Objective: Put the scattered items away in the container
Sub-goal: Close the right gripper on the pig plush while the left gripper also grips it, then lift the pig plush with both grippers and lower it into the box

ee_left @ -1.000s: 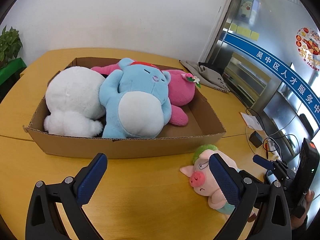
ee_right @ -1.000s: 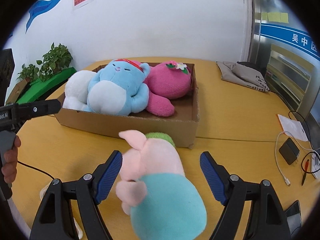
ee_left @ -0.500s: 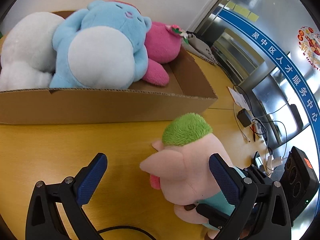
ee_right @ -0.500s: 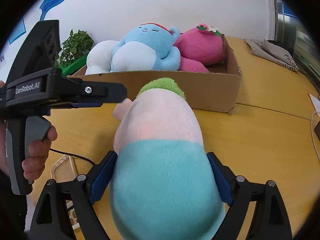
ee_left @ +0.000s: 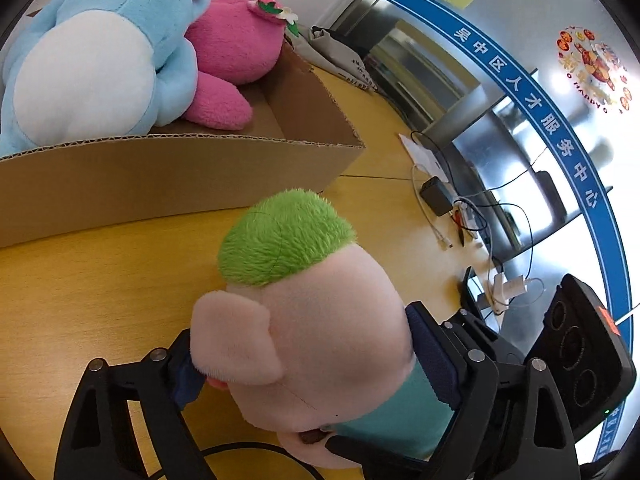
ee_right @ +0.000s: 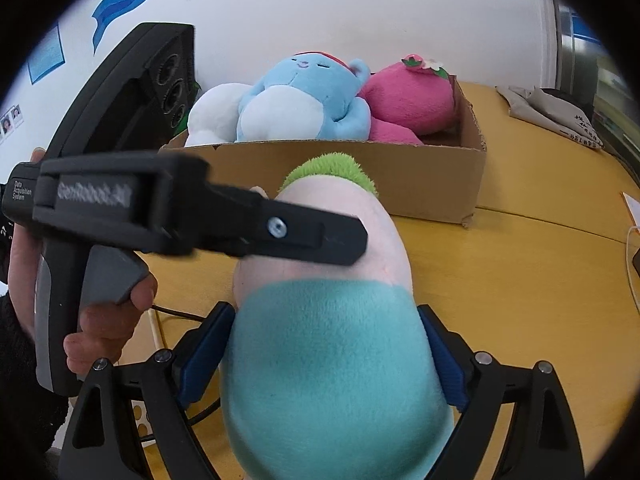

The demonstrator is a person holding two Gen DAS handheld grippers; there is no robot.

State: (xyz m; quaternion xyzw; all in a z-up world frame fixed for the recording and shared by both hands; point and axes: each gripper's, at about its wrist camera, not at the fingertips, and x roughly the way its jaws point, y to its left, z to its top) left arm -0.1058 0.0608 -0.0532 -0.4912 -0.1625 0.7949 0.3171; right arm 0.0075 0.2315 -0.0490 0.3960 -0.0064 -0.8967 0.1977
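A plush pig (ee_left: pixel 320 332) with green hair, pink head and teal body sits on the yellow table in front of the cardboard box (ee_left: pixel 160 176). My left gripper (ee_left: pixel 308 364) is shut on the pig's head. My right gripper (ee_right: pixel 320 364) is shut on its teal body (ee_right: pixel 332 368). The left gripper's finger (ee_right: pixel 280 232) crosses the pig's head in the right wrist view. The box (ee_right: pixel 400 176) holds a white plush (ee_right: pixel 208 112), a blue plush (ee_left: pixel 100 64) and a pink plush (ee_left: pixel 236 48).
A grey cloth bag (ee_right: pixel 552 112) lies on the table beyond the box. Cables, a black adapter (ee_left: pixel 436 196) and paper lie at the table's right edge. A black cable (ee_left: pixel 240 448) runs under the pig.
Both grippers have moved in and closed on the pig, the left on its head, the right on its body. The box appears nearer in both views.
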